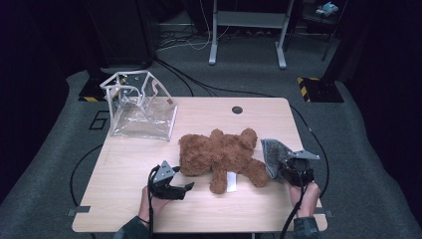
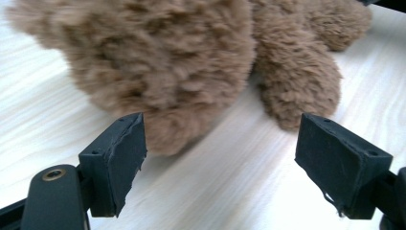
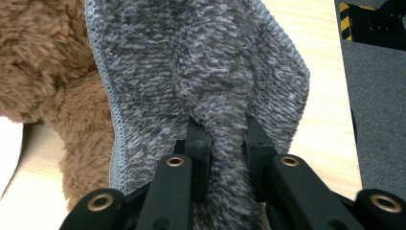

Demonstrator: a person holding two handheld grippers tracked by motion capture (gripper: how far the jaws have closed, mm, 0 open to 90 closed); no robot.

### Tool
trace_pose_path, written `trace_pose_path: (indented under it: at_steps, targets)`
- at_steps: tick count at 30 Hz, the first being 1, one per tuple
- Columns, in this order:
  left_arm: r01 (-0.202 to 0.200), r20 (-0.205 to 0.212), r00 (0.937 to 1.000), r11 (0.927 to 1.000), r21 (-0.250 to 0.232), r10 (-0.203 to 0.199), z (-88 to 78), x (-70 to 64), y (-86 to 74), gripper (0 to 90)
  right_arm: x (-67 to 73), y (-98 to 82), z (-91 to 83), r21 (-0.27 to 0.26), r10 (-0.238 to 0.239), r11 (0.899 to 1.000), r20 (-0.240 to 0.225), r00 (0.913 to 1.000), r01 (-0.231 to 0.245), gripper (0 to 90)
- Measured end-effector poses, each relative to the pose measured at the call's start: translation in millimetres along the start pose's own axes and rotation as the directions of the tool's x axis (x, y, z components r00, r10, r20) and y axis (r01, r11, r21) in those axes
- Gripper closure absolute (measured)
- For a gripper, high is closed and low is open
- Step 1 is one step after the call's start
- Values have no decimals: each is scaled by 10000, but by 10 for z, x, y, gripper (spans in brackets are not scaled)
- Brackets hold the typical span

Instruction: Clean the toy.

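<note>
The brown teddy bear (image 1: pixel 221 154) lay sprawled on the pale wooden table (image 1: pixel 124 199), shaggy and thick-piled, with a white tag (image 1: pixel 231 181) lying flat between its lower limbs; the grey cloth (image 1: pixel 275 153) was a fluffy, looped fabric with a stitched pale border, standing up just beside the bear's head at the table's right side; the right gripper (image 1: pixel 291 167) was clamped on a bunched fold of that cloth, its jaws drawn nearly together with the pile squeezed between them; the left gripper (image 1: pixel 185 188) stood wide apart with nothing between its pads, close to the bear's near side but not touching it

The high view gave the whole layout — a clear plastic bag (image 1: pixel 142 105) with white edging stood open at the far left corner of the table, well apart from the bear, and a dark round hole (image 1: pixel 237 109) sat near the far edge; the right gripper view showed the cloth's (image 3: pixel 201 72) stitching and the pinch of the right gripper (image 3: pixel 225 139) at close range, with the bear's fur (image 3: pixel 43 62) pressed against the cloth's left edge; the left gripper view showed bare wood between the open jaws of the left gripper (image 2: pixel 220 143) and the bear (image 2: pixel 167 62) just beyond

The bear's face could not be made out in any view; the fur in the left gripper view was blurred, and the bear was cut off at the frame's top; the cloth's lower end was hidden behind the right gripper's jaws
</note>
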State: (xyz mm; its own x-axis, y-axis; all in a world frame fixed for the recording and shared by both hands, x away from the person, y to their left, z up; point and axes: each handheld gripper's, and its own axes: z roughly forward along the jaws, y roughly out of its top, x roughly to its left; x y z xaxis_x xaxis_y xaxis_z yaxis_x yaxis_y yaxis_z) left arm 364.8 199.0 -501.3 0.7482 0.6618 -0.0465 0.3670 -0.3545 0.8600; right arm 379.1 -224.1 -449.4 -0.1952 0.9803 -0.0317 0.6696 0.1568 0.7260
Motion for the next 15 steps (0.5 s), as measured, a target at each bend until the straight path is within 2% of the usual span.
trace_pose_path:
  at_steps: [9, 15]
  targets:
    - [-135, 576, 9983, 9999, 84, 130, 105, -178, 52, 171, -58, -20, 15, 66, 130, 9999, 61, 9999, -131, 770]
    - [-216, 810, 9965, 9996, 152, 203, 185, -271, 61, 172, -57, -46, 55, 162, 109, 9998, 26, 9999, -109, 770]
